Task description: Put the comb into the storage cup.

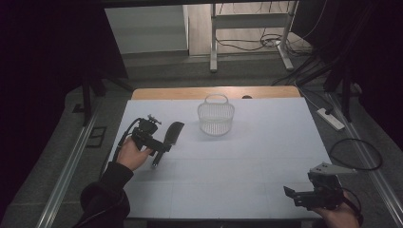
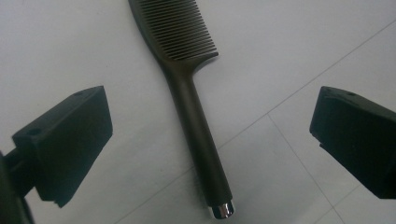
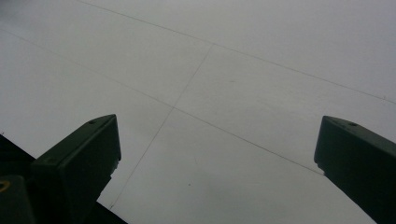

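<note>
A dark comb (image 1: 170,136) with a long handle lies flat on the white table at the left. My left gripper (image 1: 160,148) hovers over its handle, jaws open. In the left gripper view the comb (image 2: 191,100) runs up between the two black jaws, its silver handle tip nearest me and its teeth at the top; my left gripper (image 2: 210,140) is spread wide and touches nothing. My right gripper (image 1: 297,195) rests low near the table's front right corner, open. Only bare table lies between its jaws in the right gripper view (image 3: 217,163).
A white slatted basket (image 1: 216,116) with a handle stands upright at the back middle of the table. The white table top (image 1: 247,161) has thin seam lines. A power strip (image 1: 330,118) and cables lie on the floor to the right.
</note>
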